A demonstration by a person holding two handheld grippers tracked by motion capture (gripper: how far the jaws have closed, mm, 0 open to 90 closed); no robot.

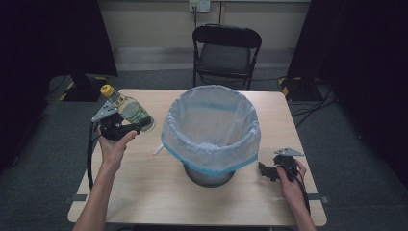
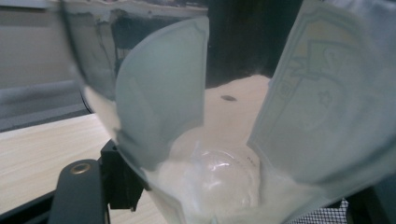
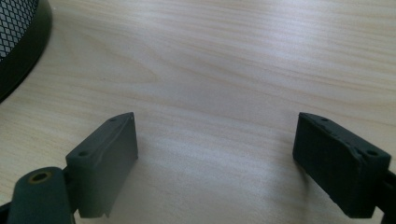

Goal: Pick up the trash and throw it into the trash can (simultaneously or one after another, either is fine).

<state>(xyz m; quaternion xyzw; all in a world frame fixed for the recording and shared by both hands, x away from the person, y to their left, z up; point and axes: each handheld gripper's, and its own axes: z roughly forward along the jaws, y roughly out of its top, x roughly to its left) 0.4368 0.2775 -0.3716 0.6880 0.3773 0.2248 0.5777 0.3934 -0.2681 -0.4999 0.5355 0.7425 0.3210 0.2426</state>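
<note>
While the left gripper (image 1: 126, 126) sits raised above the left part of the table (image 1: 144, 192), its jaws are clamped across the body of a clear plastic bottle (image 1: 129, 109) with a yellow cap (image 1: 107, 90). In the high view the bottle's long axis runs diagonally: cap up and away to the far left, base toward the bin. Left gripper view confirms the grip, with the bottle's clear base and pale label (image 2: 317, 98) pressed close between the jaws.

Key relation: lined bin (image 1: 210, 132) stands mid-table, to the right of the held bottle and apart from it; its open mouth, rimmed by a pale blue bag (image 1: 211, 159), faces up. Judged next move: carry the bottle rightward over the near-left rim, then let go. The base end would lead, since it already points that way.

Right gripper (image 1: 269, 172) lies low on the table right of the bin, jaws wide apart with nothing between them; bare wood between the pads (image 3: 109, 163), bin's mesh base (image 3: 18, 42) at the edge. Left hand (image 1: 115, 147) is the one placed for the drop
</note>
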